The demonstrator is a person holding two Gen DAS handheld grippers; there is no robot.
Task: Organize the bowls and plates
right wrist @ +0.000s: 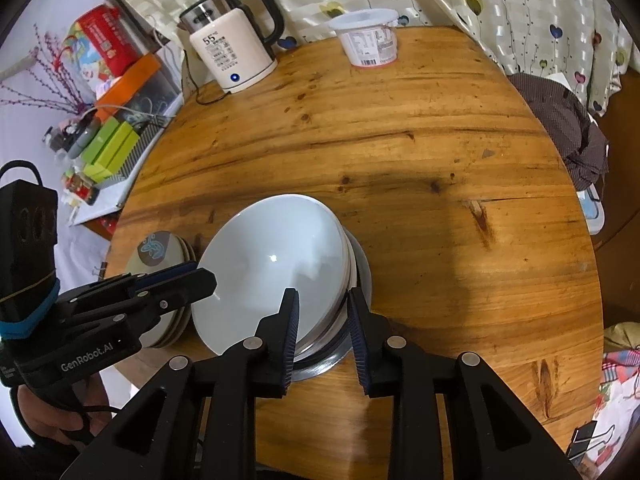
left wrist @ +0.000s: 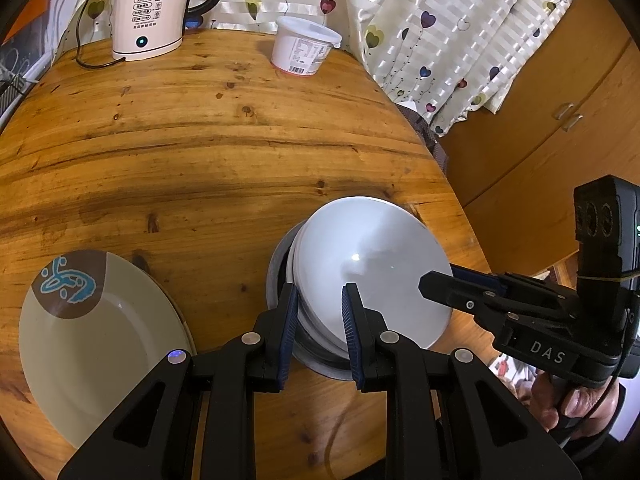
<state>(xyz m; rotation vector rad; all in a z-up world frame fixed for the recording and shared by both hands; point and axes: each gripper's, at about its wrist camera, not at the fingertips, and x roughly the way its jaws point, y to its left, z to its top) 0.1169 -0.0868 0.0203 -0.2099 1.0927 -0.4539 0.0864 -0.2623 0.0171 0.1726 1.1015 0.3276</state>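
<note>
A stack of white bowls [left wrist: 372, 264] [right wrist: 272, 264] sits tilted inside a metal bowl [left wrist: 276, 276] [right wrist: 360, 272] near the front of the round wooden table [left wrist: 200, 140]. My left gripper [left wrist: 320, 312] [right wrist: 200, 276] is shut on the white bowls' near rim, one pad outside and one inside. My right gripper [right wrist: 324, 316] [left wrist: 440, 280] straddles the opposite rim with the white and metal rims between its pads, which stand slightly apart from them. A beige plate with a brown and teal patch [left wrist: 100, 320] [right wrist: 160, 252] lies to the left, on top of other plates.
A cream electric kettle [left wrist: 148, 8] [right wrist: 232, 52] with its cord and a white plastic tub [left wrist: 304, 48] [right wrist: 370, 38] stand at the table's far edge. Boxes and clutter [right wrist: 112, 140] lie left of the table. A wooden cabinet [left wrist: 560, 120] and a dark cloth [right wrist: 568, 128] are to the right.
</note>
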